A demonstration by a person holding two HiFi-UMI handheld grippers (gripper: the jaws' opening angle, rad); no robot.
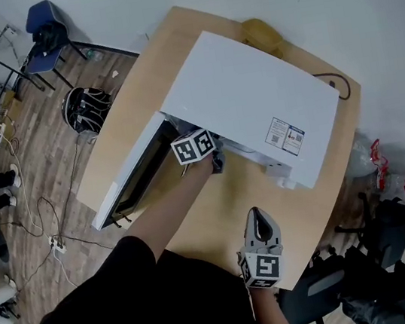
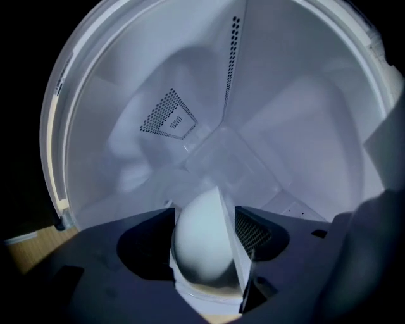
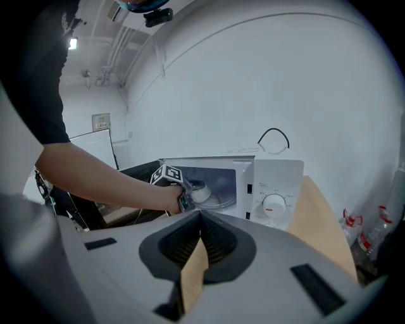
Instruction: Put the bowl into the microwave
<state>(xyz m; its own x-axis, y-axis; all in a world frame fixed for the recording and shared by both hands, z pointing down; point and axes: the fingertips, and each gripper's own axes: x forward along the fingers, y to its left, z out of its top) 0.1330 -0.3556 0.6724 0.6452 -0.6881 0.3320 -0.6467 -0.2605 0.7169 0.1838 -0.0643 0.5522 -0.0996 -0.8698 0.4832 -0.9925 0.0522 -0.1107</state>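
- Microwave [image 1: 254, 103]: white, on the desk [image 1: 212, 224], with its door [image 1: 129, 180] swung open.
- Bowl [image 2: 199, 243]: white, inside the microwave cavity and seen edge-on between the left jaws. It appears to be over the glass plate, though contact with it is unclear.
- Left hand-held gripper [image 2: 205, 218]: inside the microwave's opening, jaws set wide and clamped on the bowl, one pad against each side.
- Right hand-held gripper [image 3: 201, 221]: in front of the microwave and well apart from it, above the desk's near edge, with jaws together and nothing held.
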